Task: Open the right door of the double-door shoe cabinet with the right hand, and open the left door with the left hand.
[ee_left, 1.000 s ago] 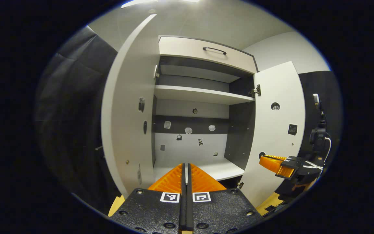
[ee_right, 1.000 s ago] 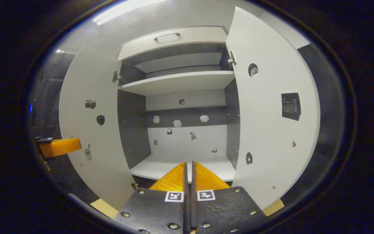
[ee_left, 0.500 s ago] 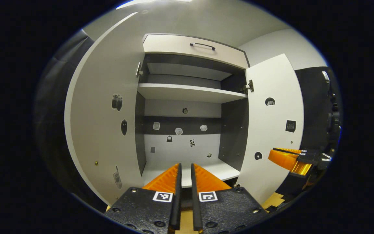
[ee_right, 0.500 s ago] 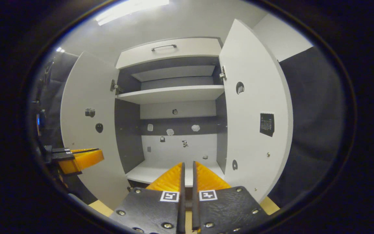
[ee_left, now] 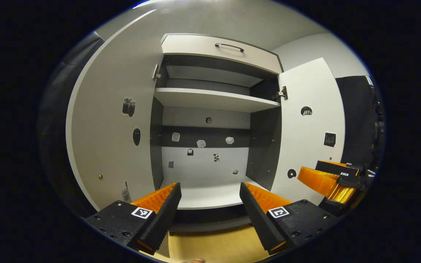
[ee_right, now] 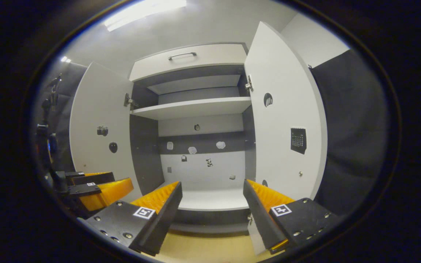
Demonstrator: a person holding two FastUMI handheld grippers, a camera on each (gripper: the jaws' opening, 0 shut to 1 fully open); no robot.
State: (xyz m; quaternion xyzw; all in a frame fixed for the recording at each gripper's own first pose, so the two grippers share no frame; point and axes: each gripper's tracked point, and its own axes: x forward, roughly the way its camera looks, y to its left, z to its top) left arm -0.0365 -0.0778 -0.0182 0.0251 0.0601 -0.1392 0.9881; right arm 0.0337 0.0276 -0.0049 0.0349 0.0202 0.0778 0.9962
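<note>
The shoe cabinet (ee_left: 210,106) stands with both doors swung wide. Its left door (ee_left: 112,120) and right door (ee_left: 311,128) show their white inner faces with small stickers. In the left gripper view my left gripper (ee_left: 209,190) is open with nothing between its fingers, in front of the bottom shelf (ee_left: 207,195). At the lower right of that view the right gripper (ee_left: 327,180) hovers by the right door. In the right gripper view my right gripper (ee_right: 212,188) is open and empty, facing the cabinet (ee_right: 199,109) between the left door (ee_right: 101,128) and right door (ee_right: 285,120). The left gripper (ee_right: 101,186) sits low left.
A drawer with a dark handle (ee_left: 229,46) tops the cabinet. An inner shelf (ee_left: 214,100) crosses the upper part, and small stickers dot the back panel (ee_left: 203,160). Pale wooden floor (ee_left: 214,248) lies below. A stand with gear (ee_right: 48,120) rises by the left door.
Both grippers went from shut to wide open. Both have drawn back a little from the cabinet, whose left door now stands wider.
</note>
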